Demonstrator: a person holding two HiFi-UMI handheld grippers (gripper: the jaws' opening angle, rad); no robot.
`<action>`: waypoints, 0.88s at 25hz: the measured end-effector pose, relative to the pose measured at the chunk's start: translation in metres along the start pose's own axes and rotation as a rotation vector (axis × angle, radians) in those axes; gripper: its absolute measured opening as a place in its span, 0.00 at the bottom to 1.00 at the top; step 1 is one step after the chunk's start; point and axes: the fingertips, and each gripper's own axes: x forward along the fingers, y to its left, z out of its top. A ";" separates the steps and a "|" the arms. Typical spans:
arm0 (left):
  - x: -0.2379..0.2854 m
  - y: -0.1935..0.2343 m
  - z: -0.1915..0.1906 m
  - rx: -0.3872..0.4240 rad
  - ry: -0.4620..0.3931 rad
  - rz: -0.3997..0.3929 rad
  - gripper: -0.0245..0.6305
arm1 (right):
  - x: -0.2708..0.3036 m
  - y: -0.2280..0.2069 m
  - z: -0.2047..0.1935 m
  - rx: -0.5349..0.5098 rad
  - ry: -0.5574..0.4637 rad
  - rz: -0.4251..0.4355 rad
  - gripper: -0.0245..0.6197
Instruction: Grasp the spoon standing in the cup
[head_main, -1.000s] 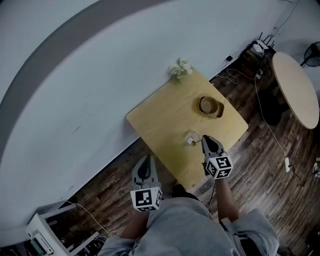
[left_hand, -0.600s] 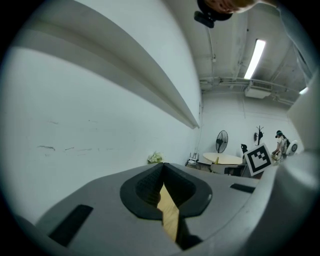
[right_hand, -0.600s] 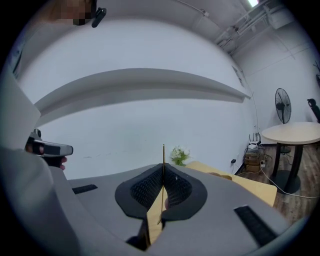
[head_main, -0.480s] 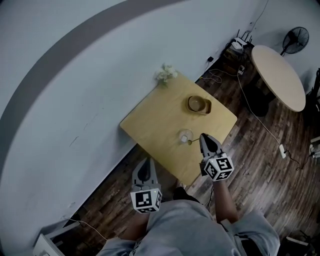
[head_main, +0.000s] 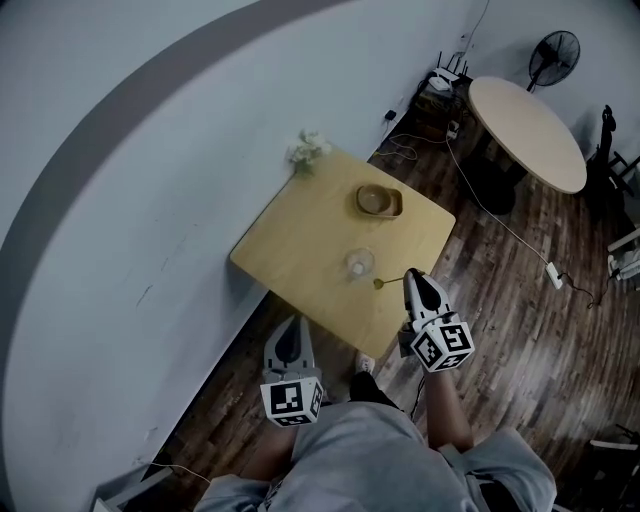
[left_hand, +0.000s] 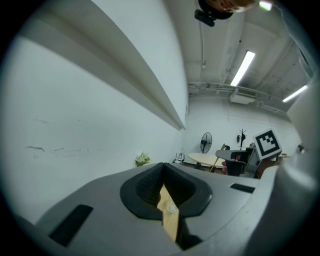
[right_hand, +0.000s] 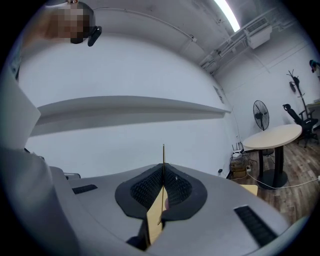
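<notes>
judged light, stiff and slippery, the spoon (head_main: 383, 283) is clamped by its thin handle in the right gripper (head_main: 409, 277), at 4 o'clock from the cup (head_main: 359, 264), while the left gripper (head_main: 288, 334) is clenched on nothing.

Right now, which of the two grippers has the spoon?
The right gripper: its jaws pinch the spoon handle, while the left gripper holds nothing.

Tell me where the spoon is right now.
In the head view the spoon is clamped in the right tongs, out of the glass cup and just right of it, above the right edge of the wooden table.
</notes>
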 end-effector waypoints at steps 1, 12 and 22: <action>-0.002 -0.001 0.000 0.003 0.001 -0.012 0.04 | -0.005 0.002 0.001 0.002 -0.009 -0.009 0.04; -0.011 -0.022 -0.003 0.026 0.010 -0.169 0.04 | -0.071 0.029 0.025 0.044 -0.119 -0.102 0.04; -0.004 -0.049 0.013 0.041 -0.031 -0.191 0.04 | -0.099 0.040 0.058 -0.054 -0.165 -0.080 0.04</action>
